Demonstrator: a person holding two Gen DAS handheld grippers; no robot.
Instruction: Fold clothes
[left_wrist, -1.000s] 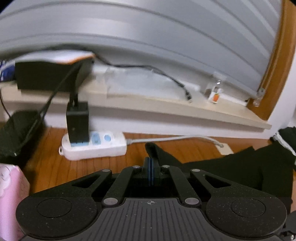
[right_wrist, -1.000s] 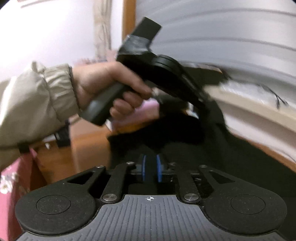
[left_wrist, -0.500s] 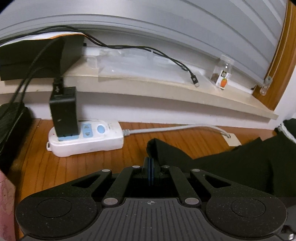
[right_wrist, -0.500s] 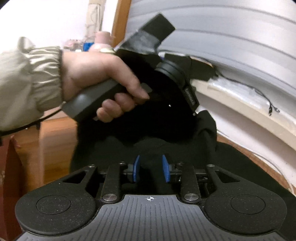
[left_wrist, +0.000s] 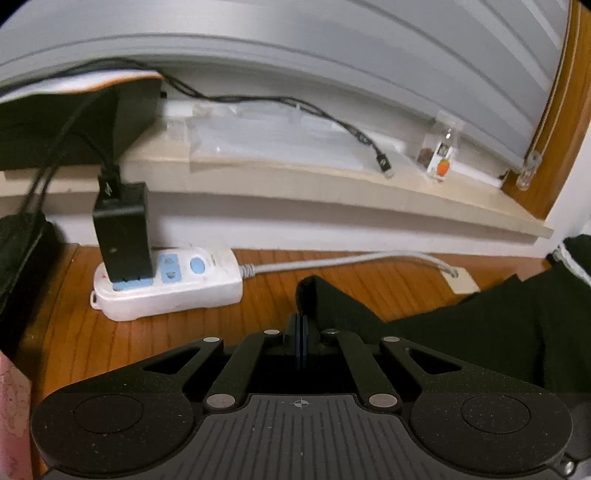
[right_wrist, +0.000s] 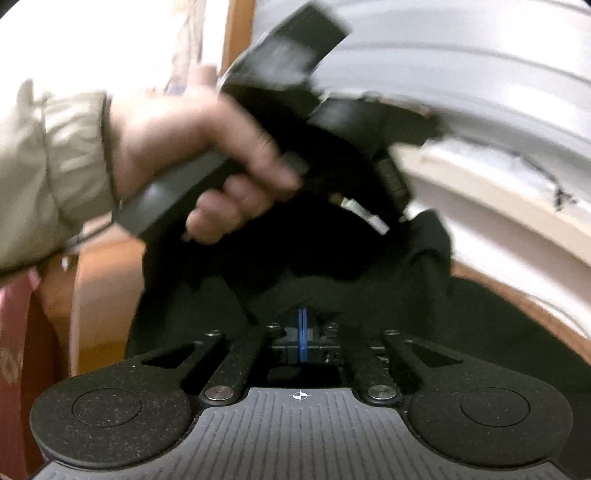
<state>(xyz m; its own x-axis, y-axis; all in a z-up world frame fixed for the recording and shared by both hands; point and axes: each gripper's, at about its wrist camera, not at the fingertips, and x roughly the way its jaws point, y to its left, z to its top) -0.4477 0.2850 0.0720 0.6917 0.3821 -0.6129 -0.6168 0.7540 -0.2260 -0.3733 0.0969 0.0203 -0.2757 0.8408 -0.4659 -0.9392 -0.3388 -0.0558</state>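
With its jaws just snapped together on a fold of the black garment (right_wrist: 369, 295), the right gripper (right_wrist: 302, 325) grips the near edge; the cloth runs ahead to the left gripper (left_wrist: 300, 325), clamped on the far corner. Beyond, the power strip (left_wrist: 173, 284) has barely shifted.

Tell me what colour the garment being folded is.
Black. The garment shows best in the left wrist view, against the wooden table.

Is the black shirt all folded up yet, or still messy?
Still messy. The black shirt lies bunched and draped on the wooden table, with no neat fold showing.
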